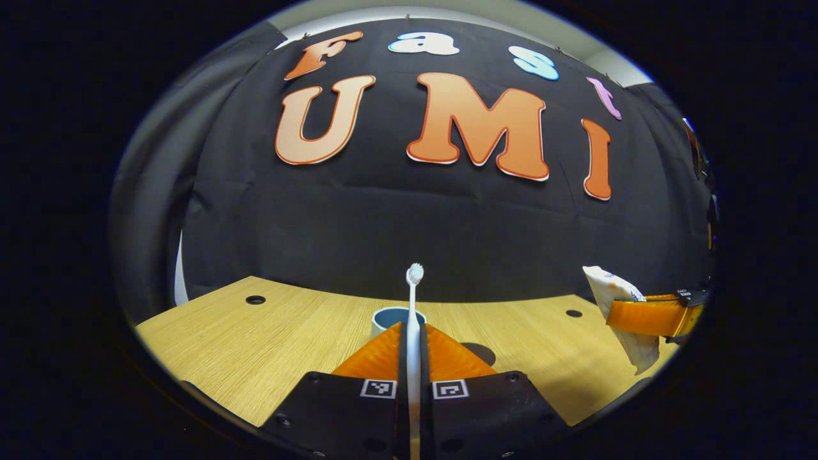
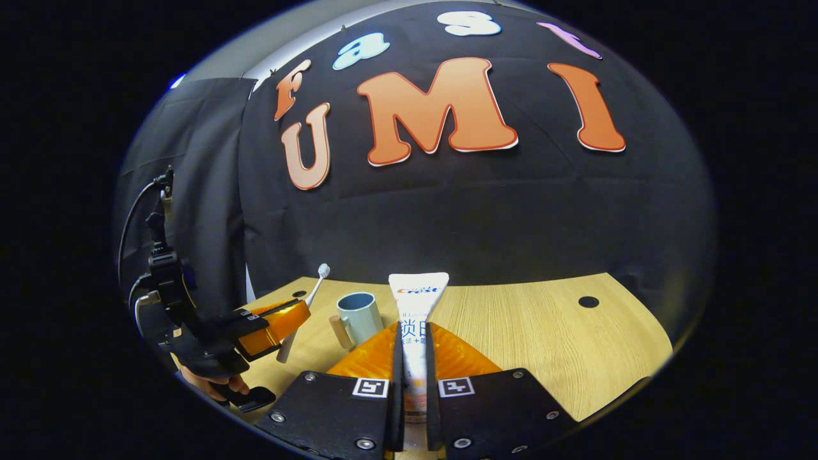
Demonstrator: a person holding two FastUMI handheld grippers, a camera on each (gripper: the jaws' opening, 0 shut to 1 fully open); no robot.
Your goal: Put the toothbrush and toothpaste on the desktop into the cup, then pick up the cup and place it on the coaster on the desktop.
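Left gripper fingers pressed together on the toothbrush, pinching its handle; brush stands upright between them, bristle head up, above the fingertips. Just past the tips sits the cup, blue-grey, on the wooden desktop, rim partly hidden behind the fingers. Gripper held level, aimed forward over the desk toward the cup. At the far right of the left gripper view the other gripper shows side-on, holding the toothpaste off the desk. In the right gripper view, right gripper fingers closed on the toothpaste tube, flat crimped end up, tube upright between the pads, raised above the desktop. Cup stands to the left of the tube, near it, with a wooden handle on its left side. Farther left, the left gripper comes in from the side with the toothbrush tilted, head up; brush is close beside the cup, not in it. A hand grips that gripper's handle low at the left edge. Coaster: can't tell where it is.
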